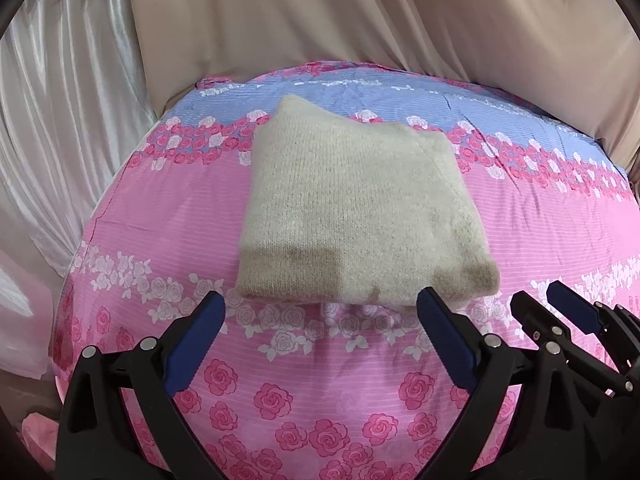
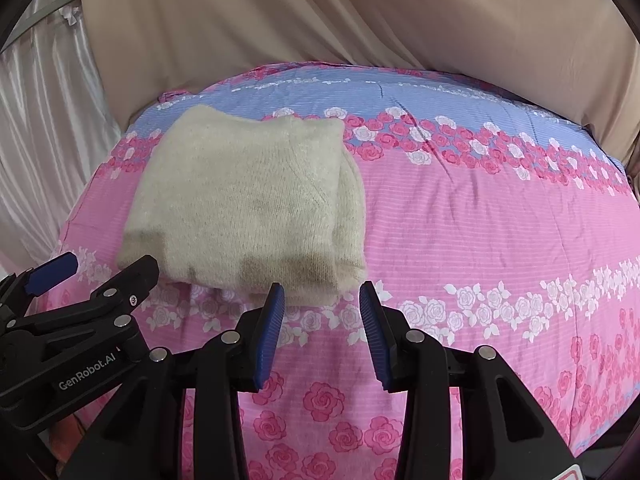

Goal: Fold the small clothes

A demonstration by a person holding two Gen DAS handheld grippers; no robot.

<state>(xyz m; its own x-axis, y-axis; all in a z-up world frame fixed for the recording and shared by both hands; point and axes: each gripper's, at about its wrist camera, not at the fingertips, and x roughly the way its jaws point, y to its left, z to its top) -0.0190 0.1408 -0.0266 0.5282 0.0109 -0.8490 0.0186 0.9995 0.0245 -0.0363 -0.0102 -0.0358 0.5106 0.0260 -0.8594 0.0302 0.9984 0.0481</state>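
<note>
A cream knitted garment lies folded into a thick rectangle on the pink and blue rose-print bedsheet. It also shows in the right wrist view, left of centre. My left gripper is wide open and empty, just short of the garment's near edge. My right gripper is open with a narrower gap and empty, at the garment's near right corner, not touching it. The right gripper also shows in the left wrist view, and the left gripper in the right wrist view.
Beige fabric hangs behind the bed. A shiny white curtain hangs at the left. The sheet stretches to the right of the garment.
</note>
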